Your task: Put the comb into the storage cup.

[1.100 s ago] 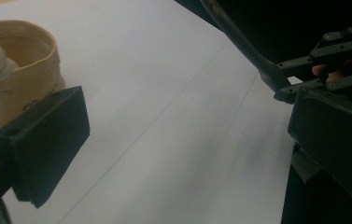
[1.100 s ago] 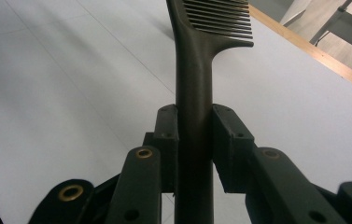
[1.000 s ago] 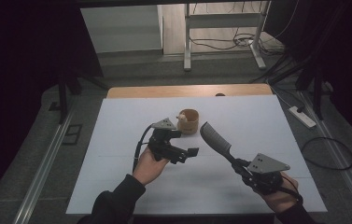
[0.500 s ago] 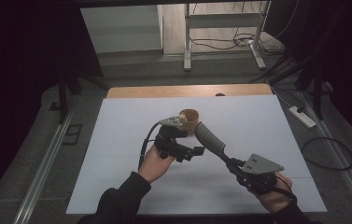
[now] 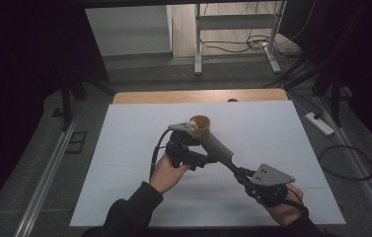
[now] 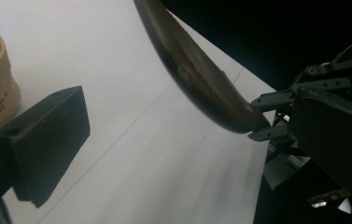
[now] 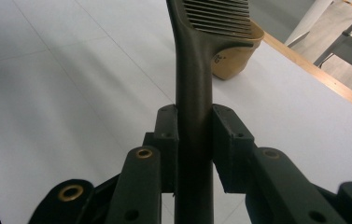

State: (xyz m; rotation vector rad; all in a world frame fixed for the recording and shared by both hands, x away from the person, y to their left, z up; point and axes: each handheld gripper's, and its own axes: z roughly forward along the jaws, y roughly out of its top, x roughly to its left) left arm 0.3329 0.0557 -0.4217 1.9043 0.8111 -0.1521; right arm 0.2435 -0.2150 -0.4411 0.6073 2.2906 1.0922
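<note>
Right gripper (image 7: pixel 194 135) clamped on dark slotted spatula (image 7: pixel 197 93), raised aslant over white table (image 5: pixel 124 148), head near tan cup (image 5: pixel 201 123). Left gripper (image 5: pixel 191 143) beside cup; jaw state impossible to tell.

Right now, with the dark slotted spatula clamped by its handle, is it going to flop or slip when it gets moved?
Probably stiff: the spatula juts straight out from the right gripper without sagging. Slipping seems unlikely, since both jaws press its handle squarely. It looks light, being slim.
</note>
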